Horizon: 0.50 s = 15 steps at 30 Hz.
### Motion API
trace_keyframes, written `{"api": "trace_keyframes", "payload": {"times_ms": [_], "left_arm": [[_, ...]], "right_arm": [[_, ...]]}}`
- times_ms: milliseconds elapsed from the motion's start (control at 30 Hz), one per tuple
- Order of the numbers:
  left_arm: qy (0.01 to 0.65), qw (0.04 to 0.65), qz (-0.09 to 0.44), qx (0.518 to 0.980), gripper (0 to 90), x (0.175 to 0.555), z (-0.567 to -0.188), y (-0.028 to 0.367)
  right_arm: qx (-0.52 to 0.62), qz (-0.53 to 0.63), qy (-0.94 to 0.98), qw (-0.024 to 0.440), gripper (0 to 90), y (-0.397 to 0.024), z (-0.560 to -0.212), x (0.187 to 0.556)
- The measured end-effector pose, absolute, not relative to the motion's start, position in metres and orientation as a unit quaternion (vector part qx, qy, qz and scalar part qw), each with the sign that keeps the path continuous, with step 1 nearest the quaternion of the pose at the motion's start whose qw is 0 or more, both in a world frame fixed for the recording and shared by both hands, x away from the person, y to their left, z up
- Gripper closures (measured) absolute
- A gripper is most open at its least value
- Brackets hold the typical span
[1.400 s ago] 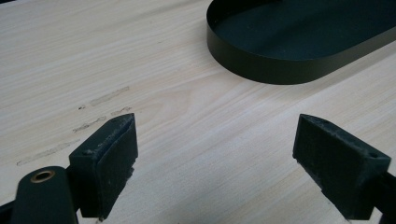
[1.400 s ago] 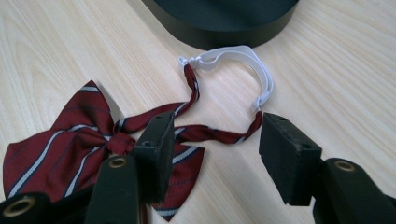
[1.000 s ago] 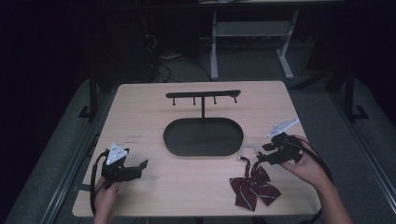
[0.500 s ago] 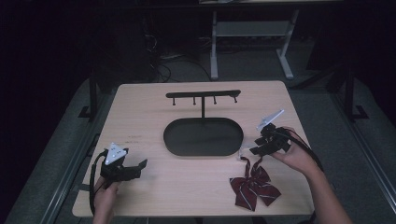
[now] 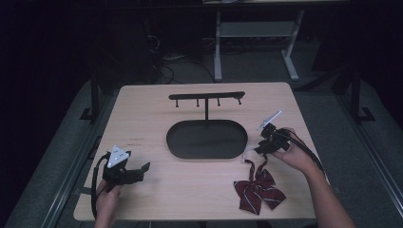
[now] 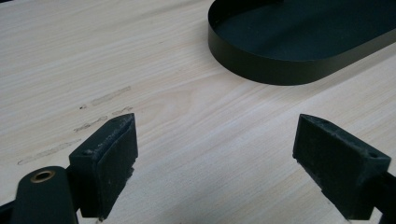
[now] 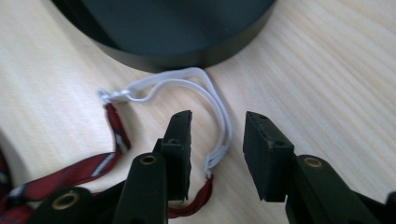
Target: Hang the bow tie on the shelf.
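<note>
Moved down to the white elastic loop [image 7: 205, 93], right tool [image 7: 217, 140] closing around it, not yet gripping.

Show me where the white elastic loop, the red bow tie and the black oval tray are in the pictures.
white elastic loop [image 7: 219, 109], right gripper view, on the curved band between the jaws.
red bow tie [image 5: 259, 186], high view, on the knot in the middle.
black oval tray [image 6: 261, 70], left gripper view, on its outer wall.

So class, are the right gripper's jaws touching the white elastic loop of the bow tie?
Apart. In the right gripper view the white elastic loop lies between the jaws of the right gripper, which have just been closing, with table showing on either side.
</note>
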<state>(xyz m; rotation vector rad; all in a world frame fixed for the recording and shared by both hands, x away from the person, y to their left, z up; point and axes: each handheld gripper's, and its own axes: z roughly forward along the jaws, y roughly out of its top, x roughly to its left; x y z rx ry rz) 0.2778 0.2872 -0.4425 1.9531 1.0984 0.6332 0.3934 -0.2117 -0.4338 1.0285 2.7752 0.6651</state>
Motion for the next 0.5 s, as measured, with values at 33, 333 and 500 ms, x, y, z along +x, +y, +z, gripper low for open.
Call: {"api": "trace_keyframes", "payload": {"times_ms": [33, 333, 500], "left_arm": [[0.433, 0.395, 0.25, 0.77, 13.5, 0.278, -0.443, 0.287], [0.434, 0.396, 0.25, 0.77, 13.6, 0.278, -0.443, 0.287], [0.433, 0.396, 0.25, 0.77, 13.5, 0.278, -0.443, 0.288]], "right_arm": [[0.339, 0.219, 0.914, 0.054, 61.8, -0.212, -0.434, 0.393], [0.339, 0.189, 0.919, 0.066, 72.2, -0.207, -0.442, 0.396], [0.338, 0.179, 0.921, 0.068, 77.9, -0.206, -0.445, 0.396]]}}
